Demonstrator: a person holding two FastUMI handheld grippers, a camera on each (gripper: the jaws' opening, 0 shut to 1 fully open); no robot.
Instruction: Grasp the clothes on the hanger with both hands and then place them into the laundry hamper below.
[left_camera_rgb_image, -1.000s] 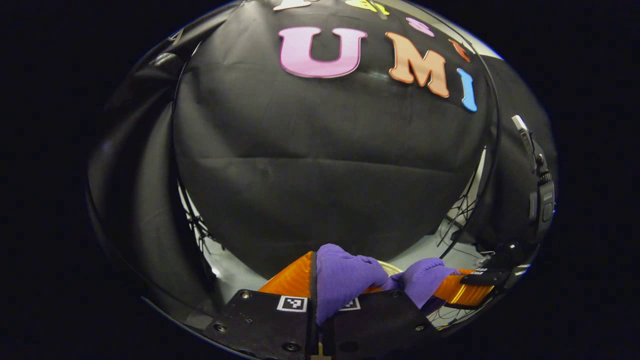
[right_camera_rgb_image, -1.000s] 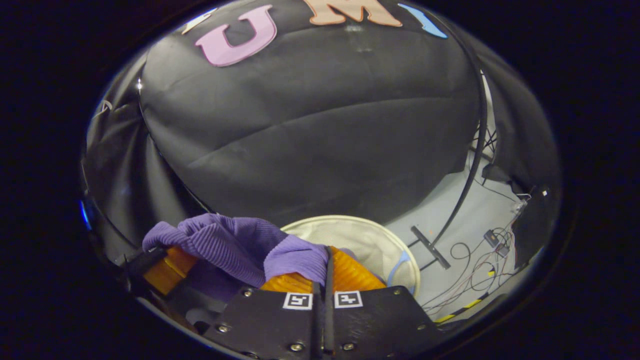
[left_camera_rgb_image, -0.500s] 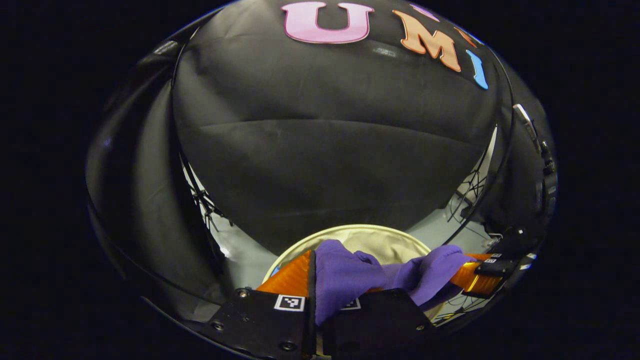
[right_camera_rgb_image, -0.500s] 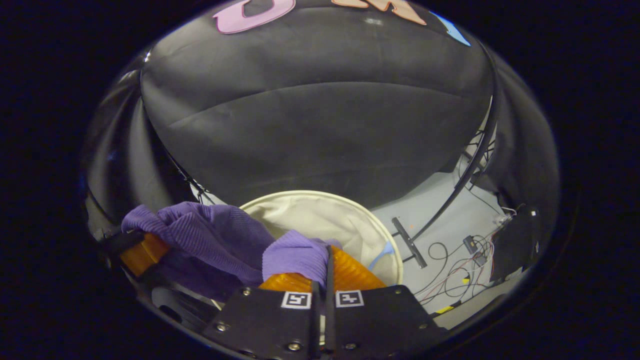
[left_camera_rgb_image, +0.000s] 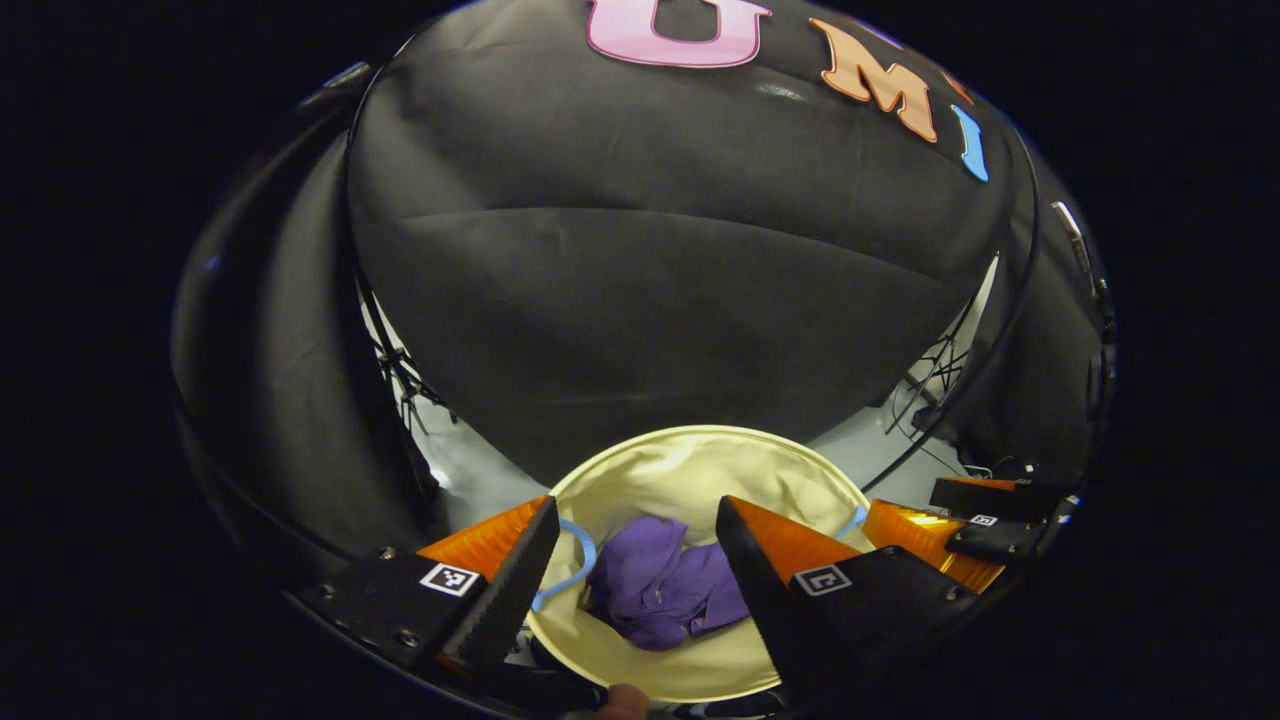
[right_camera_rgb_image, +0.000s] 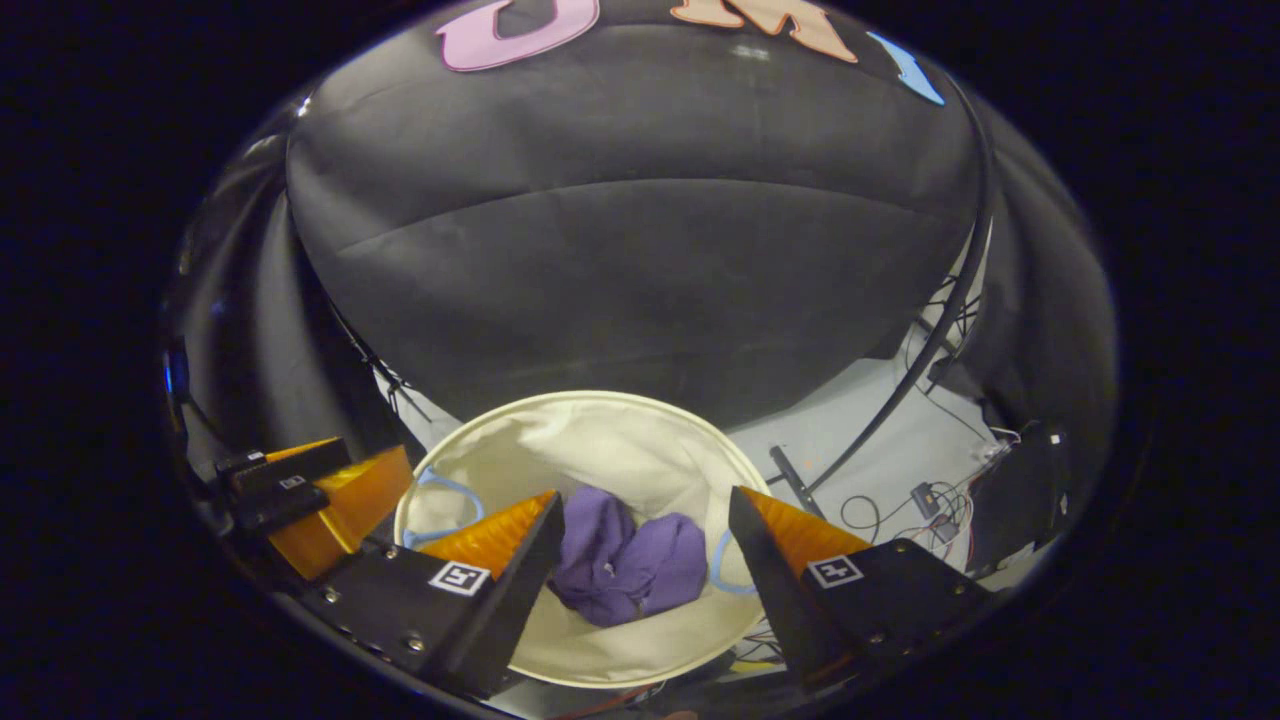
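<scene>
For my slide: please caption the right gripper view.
Open tongs above crumpled purple knitted garment inside round cream fabric hamper.

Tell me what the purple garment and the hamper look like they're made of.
The purple garment looks like a soft knit, matte: it lies crumpled in rounded folds, though no weave is clear here. The hamper looks like thin cream cloth, probably cotton or canvas, matte and wrinkled, held round by a stiff rim; its blue loop handle looks like cord or tape.
</scene>
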